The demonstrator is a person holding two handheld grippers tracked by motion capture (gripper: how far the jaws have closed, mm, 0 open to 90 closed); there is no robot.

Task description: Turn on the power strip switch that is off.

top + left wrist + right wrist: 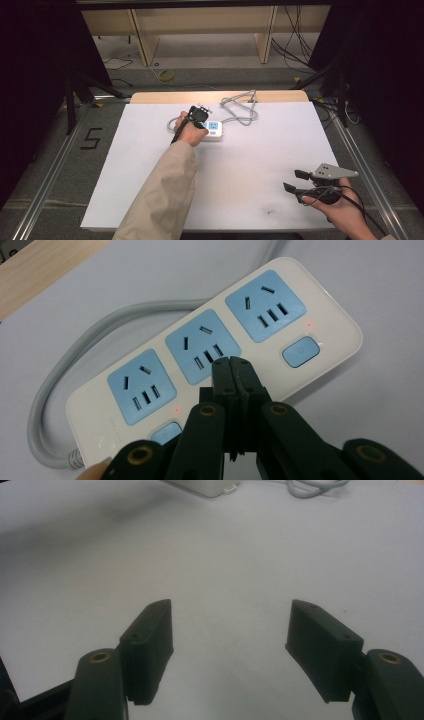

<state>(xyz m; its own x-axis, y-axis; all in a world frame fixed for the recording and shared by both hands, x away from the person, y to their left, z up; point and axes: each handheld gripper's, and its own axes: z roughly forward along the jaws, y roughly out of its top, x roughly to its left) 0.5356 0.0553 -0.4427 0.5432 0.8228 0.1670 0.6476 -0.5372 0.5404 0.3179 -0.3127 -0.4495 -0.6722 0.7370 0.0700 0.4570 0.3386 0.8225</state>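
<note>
Here, power strip [215, 352] directly under closed left tongs [233, 365]; right tongs [227, 645] apart.

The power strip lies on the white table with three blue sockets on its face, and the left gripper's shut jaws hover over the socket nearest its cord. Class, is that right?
Not quite. In the left gripper view the left gripper, jaws shut, hovers over the middle socket of the power strip, not the one nearest the cord. The rest holds.

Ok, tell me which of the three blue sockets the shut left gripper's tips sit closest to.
The middle socket: the left gripper has its shut tips at that socket's lower edge, while the two end sockets lie off to either side.
</note>
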